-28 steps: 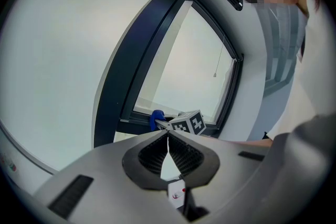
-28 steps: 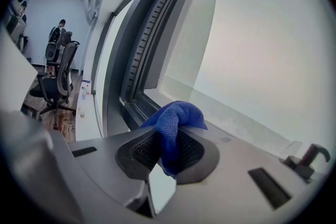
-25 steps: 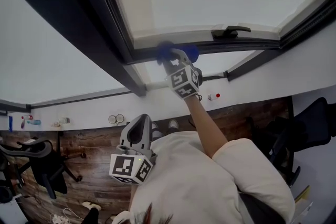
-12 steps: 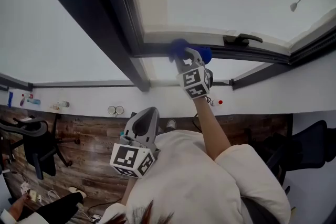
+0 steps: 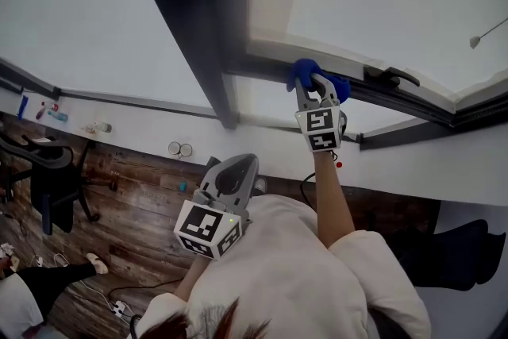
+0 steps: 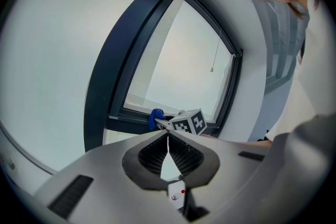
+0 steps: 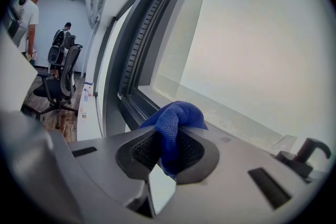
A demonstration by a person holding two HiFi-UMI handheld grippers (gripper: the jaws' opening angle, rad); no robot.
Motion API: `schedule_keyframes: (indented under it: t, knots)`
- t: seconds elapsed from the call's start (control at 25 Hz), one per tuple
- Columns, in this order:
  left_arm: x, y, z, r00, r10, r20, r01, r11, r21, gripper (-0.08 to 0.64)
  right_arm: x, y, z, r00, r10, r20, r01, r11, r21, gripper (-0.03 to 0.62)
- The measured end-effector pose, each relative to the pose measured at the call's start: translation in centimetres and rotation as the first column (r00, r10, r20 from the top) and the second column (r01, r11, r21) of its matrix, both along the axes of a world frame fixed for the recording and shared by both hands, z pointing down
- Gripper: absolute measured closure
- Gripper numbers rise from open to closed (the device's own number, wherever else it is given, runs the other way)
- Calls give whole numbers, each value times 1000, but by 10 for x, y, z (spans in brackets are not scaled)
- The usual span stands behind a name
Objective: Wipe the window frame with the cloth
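Right gripper (image 5: 315,83): clamped on the blue cloth (image 5: 304,71), against the window frame (image 5: 262,64)
Left gripper (image 6: 168,136): jaws together, nothing between
Change: cloth stays near the handle (image 5: 394,77)

Grey fingers (image 7: 138,157), marker cubes (image 5: 208,229), seemingly white sleeve (image 5: 381,274)

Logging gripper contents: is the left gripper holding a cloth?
No, the left gripper is shut on nothing; the right gripper grips the blue cloth.

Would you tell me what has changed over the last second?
The right gripper, shut on the blue cloth, seems to have slid slightly along the window frame toward the handle. The left gripper stayed shut and empty, held low.
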State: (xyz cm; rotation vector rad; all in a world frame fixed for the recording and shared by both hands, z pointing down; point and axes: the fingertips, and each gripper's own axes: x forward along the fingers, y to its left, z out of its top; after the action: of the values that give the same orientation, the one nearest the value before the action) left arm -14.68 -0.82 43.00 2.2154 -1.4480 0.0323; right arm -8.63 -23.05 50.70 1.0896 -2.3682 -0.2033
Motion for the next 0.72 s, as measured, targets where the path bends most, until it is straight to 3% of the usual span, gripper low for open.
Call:
schedule_keyframes:
  t: [0.72]
  knots:
    - [-1,3,-2,1000,-26,-2,26,1000,10,549,6,-1,-1,1000,7,4,-7,1000,0,538]
